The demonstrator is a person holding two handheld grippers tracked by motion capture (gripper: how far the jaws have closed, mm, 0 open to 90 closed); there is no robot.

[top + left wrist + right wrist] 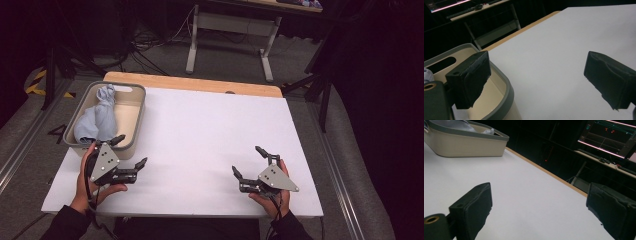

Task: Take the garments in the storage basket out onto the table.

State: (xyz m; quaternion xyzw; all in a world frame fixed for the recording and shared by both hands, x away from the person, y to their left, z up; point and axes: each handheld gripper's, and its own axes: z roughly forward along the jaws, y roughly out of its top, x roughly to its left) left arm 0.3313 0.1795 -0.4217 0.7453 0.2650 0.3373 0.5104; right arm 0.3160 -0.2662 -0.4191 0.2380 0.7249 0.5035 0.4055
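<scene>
We look down on a wide rectangular worktop with a white matte surface and a strip of pale wood along its far edge, and it takes up most of the high view. At its far left corner stands a cream plastic tub with a grey rim and rounded corners, its long side running away from us, and in the right gripper view we see the same tub well off at the upper left. Inside the tub lies a crumpled light blue cloth, bunched towards the left wall and rising above the rim at the far end; it touches neither tool. Our left tongs, black with a grey three-cornered plate on top, are held in the left hand just in front of the tub's near end, one jaw close over the tub's near rim and the other over bare worktop. In the left gripper view those jaws stand wide apart and released, nothing between them, with the tub's rim beside the left jaw. Our right tongs, held in the right hand near the front right of the worktop and well apart from the tub, are likewise spread wide and grasp nothing
</scene>
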